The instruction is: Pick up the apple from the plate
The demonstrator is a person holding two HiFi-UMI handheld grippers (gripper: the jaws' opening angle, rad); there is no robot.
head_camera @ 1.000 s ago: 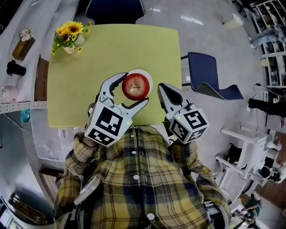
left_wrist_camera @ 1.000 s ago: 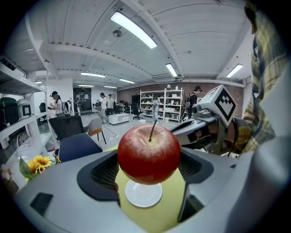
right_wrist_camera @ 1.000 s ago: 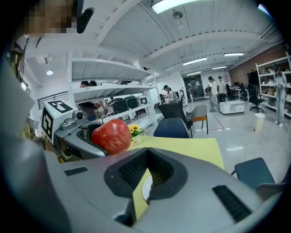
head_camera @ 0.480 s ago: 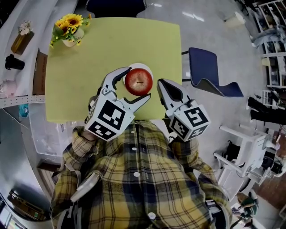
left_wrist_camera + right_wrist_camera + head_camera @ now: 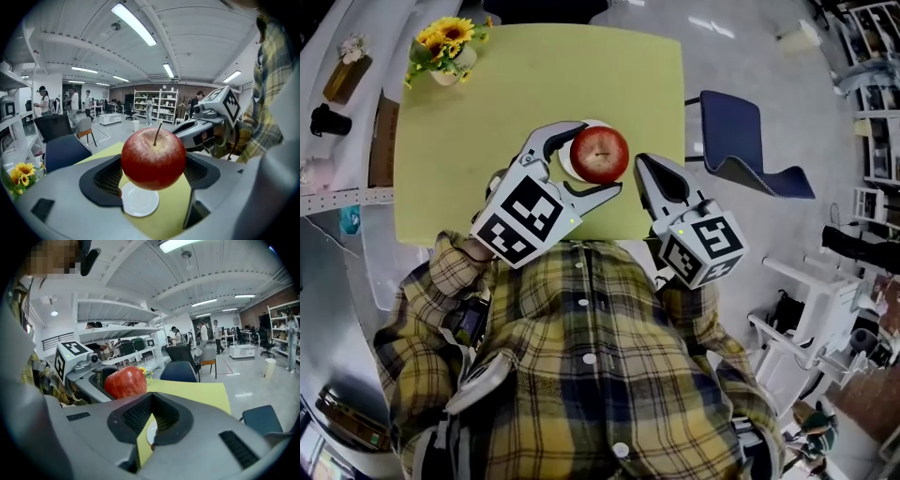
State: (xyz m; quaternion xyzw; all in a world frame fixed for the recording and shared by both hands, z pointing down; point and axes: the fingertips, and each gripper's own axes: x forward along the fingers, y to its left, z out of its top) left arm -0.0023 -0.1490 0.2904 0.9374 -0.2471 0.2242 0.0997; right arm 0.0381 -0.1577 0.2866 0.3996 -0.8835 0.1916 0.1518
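Gripping the apple (image 5: 153,159) wide-jawed above the plate (image 5: 138,202), the left gripper (image 5: 598,157) should lift straight, squeeze steady; the right gripper (image 5: 640,167) idles closed, empty.

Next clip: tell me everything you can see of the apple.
The apple is red and glossy, paler yellow around its thin dark stem, which points up. It looks whole. The left gripper holds it, one ribbed black pad pressing each side. It hangs clear above the white plate on the yellow-green table, touching nothing else.
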